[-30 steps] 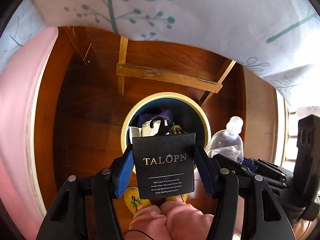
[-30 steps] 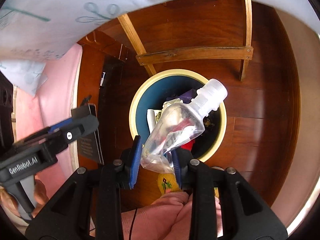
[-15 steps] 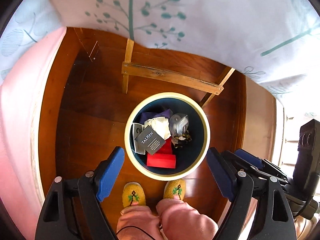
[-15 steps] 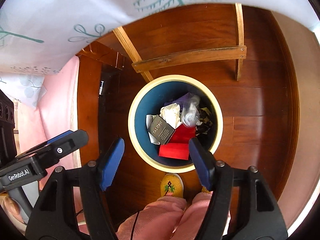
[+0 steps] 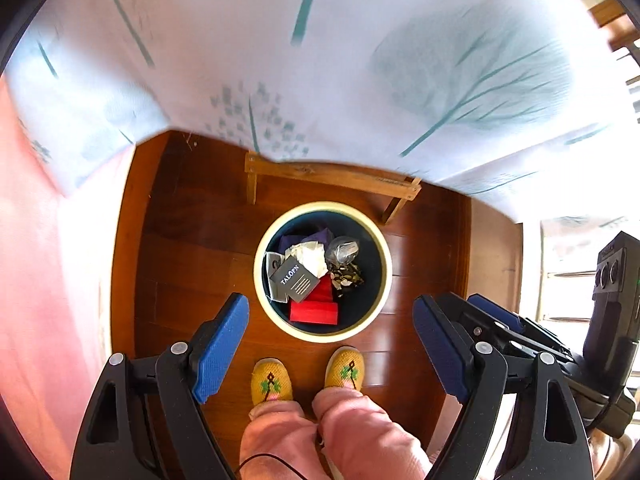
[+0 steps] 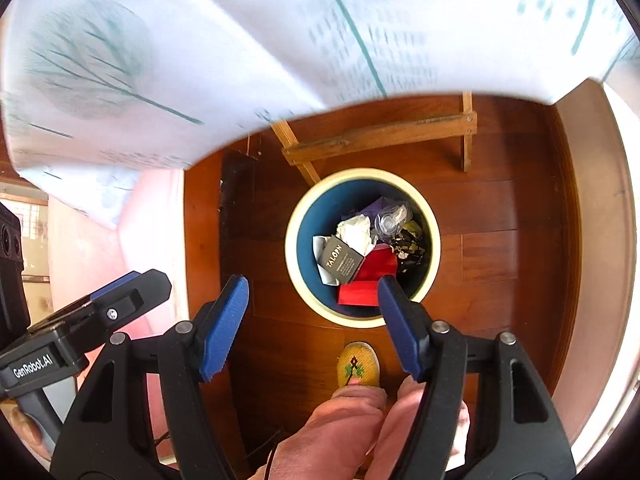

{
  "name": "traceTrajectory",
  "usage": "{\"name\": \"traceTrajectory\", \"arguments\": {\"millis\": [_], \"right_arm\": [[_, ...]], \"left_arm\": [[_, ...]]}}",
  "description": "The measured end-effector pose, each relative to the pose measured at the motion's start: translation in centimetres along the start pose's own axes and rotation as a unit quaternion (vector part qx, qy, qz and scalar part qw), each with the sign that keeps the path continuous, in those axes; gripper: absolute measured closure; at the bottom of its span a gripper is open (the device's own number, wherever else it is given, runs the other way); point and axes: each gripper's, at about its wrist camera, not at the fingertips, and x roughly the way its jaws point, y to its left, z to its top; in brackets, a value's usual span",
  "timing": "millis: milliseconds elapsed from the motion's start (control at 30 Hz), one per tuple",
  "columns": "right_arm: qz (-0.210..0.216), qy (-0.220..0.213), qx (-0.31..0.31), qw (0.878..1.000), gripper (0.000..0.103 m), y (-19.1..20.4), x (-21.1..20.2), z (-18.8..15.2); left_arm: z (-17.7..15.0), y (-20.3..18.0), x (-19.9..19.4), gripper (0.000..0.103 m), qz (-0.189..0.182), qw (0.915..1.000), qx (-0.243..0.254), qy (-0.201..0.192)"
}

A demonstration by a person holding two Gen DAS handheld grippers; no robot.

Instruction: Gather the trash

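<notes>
Two grippers hang above a wooden floor (image 5: pixel 188 248), both pointing steeply down at a round bin (image 5: pixel 322 332). Overhead, a white tablecloth (image 5: pixel 320 80) printed with teal trees fills the upper field; its hem hangs over the far edge of the floor area and hides the tabletop. Below it, a wooden table frame (image 5: pixel 332 178) stands just beyond the bin's far rim. A pink cloth surface (image 5: pixel 52 280) bounds the floor on the left.

The bin holds the collected trash: a red box (image 5: pixel 314 312) against the near wall, a dark TALOPN card (image 5: pixel 295 278) toward the left wall, crumpled white paper (image 5: pixel 310 254) and a clear plastic bottle (image 5: pixel 343 249) toward the far rim. Nothing lies on the visible floor outside it.

The left gripper (image 5: pixel 332 356) is fully spread and empty; the right gripper (image 6: pixel 314 324) is also parted and empty, its jaws bracketing only the view of the bin. Yellow slippers (image 5: pixel 308 374) stand just short of the bin's near rim.

Step in hand, as judged: the drop is complete and both tools are clear of the bin. The next move calls for finding further litter, probably on the table, which is out of sight here. Open room lies above the bin and toward the person; the cloth hem and frame crowd the far side, so a forward reach risks snagging fabric.
</notes>
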Motion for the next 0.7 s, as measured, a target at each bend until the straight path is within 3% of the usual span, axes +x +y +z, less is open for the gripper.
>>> {"name": "traceTrajectory", "arguments": {"millis": [233, 700], "right_arm": [[-0.036, -0.028, -0.007, 0.999, 0.039, 2.7, -6.7, 1.0], [-0.042, -0.061, -0.012, 0.997, 0.039, 5.8, -18.6, 3.2]], "left_arm": [[1.0, -2.0, -6.7, 0.017, 0.002, 0.9997, 0.014, -0.021], [3.9, -6.0, -16.5, 0.017, 0.014, 0.9972, 0.055, -0.050]]}}
